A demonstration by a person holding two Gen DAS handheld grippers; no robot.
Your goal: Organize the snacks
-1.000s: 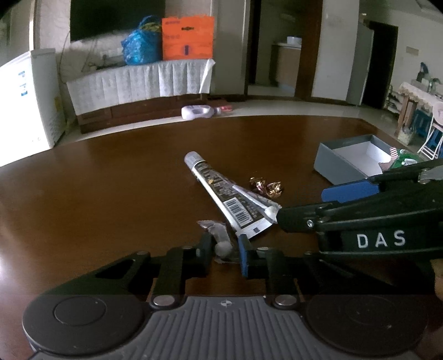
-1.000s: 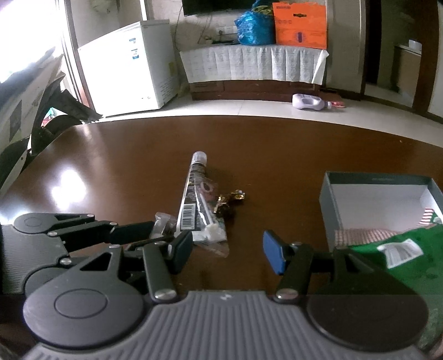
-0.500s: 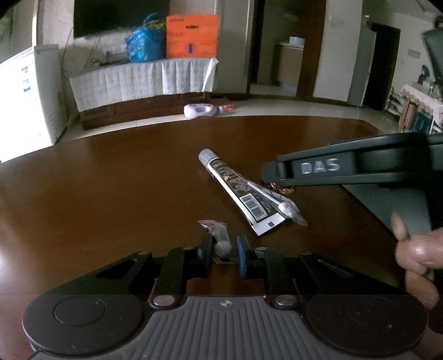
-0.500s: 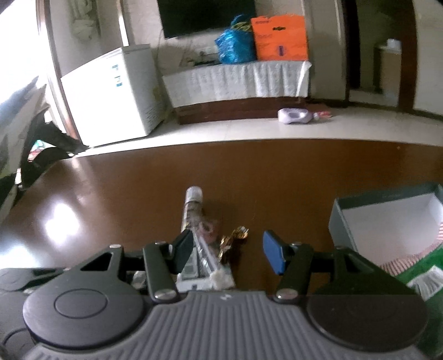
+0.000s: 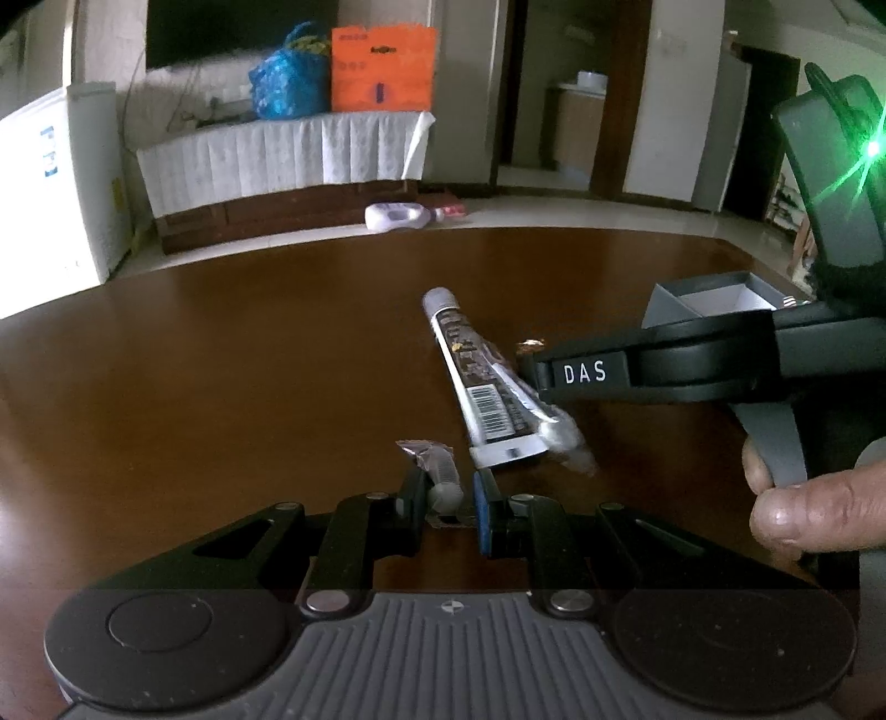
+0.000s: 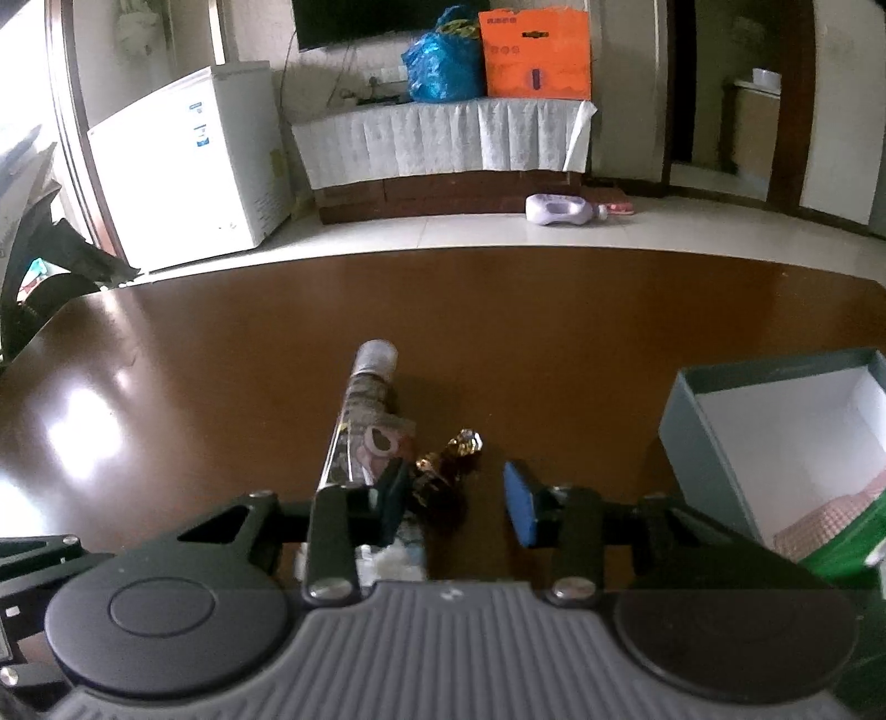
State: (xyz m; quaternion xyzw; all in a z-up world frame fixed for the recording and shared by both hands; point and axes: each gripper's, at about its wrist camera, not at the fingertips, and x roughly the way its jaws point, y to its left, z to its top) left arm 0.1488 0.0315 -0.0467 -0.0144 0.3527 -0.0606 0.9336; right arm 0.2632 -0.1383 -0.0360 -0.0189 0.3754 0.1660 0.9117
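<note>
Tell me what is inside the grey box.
The grey box shows a white interior with a pink-patterned packet and a green packet at its near end; the right gripper's body hides anything lower.

The right gripper [image 5: 531,368] hides most of the gold candy [image 5: 530,347] in the left wrist view, and part of the grey box [image 5: 673,307]. In the right wrist view that box [image 6: 695,443] is cut off at the right edge, and the near end of the long snack tube [image 6: 360,426] lies hidden behind a gripper finger [image 6: 390,498]. Print on the orange bag [image 6: 534,52] is too small to read.
</note>
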